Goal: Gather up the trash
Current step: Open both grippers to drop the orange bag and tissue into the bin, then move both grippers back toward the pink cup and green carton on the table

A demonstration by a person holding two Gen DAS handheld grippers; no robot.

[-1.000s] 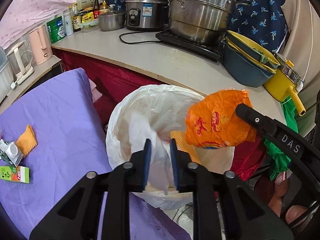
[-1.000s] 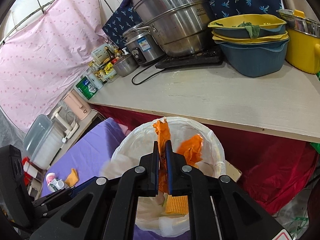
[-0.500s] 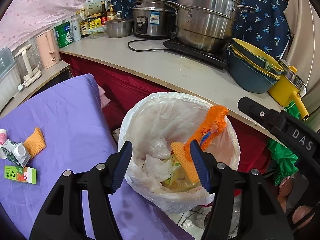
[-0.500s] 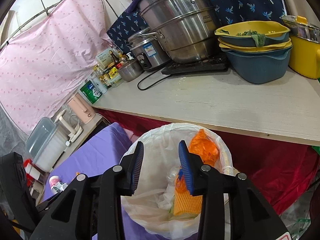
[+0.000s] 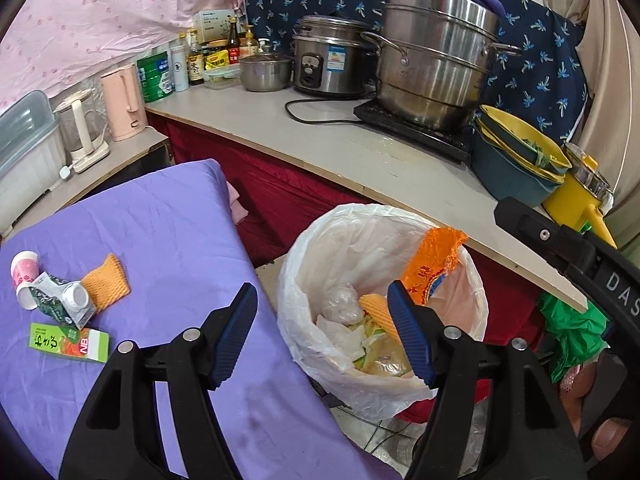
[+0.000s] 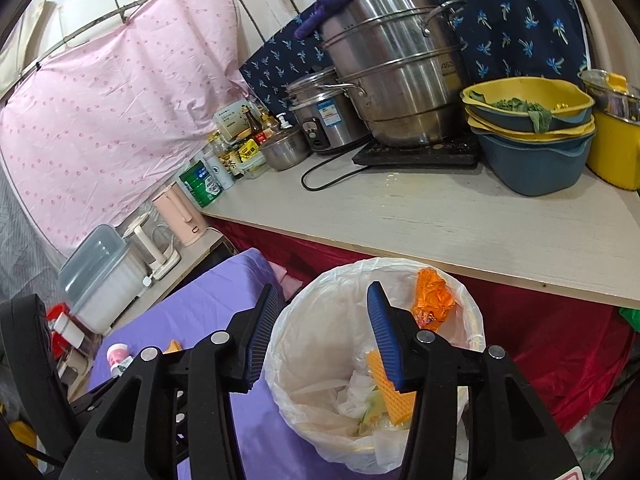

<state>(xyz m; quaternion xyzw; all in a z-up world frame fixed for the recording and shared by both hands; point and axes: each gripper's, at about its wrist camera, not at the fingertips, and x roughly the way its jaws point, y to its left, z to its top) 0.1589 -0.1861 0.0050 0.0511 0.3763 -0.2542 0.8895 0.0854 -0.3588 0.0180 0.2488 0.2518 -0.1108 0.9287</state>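
Observation:
A bin lined with a white bag (image 5: 384,236) (image 6: 316,408) stands beside the purple table (image 5: 160,232). An orange wrapper (image 5: 434,264) (image 6: 432,300) leans inside its far rim, above an orange foam sleeve (image 6: 390,392) and pale scraps. My left gripper (image 5: 322,324) hovers over the bin's near edge, its jaws opening with nothing between them. My right gripper (image 6: 320,320) hangs above the bin, jaws also opening and empty. On the table lie a green carton (image 5: 68,342), a crushed white-capped carton (image 5: 60,304), a pink cup (image 5: 24,276) and another orange foam sleeve (image 5: 106,282).
A beige counter (image 5: 340,156) runs behind the bin with a steel steamer pot (image 5: 436,64), rice cooker (image 5: 328,60), stacked blue and yellow basins (image 5: 516,160), a yellow pot (image 5: 580,196) and bottles. A pink kettle (image 5: 122,104) stands at left. Red cloth hangs below the counter.
Both grippers have opened and drawn up and back from the bin. The orange wrapper left the right gripper and the white bag liner left the left; the wrapper now rests inside the rim.

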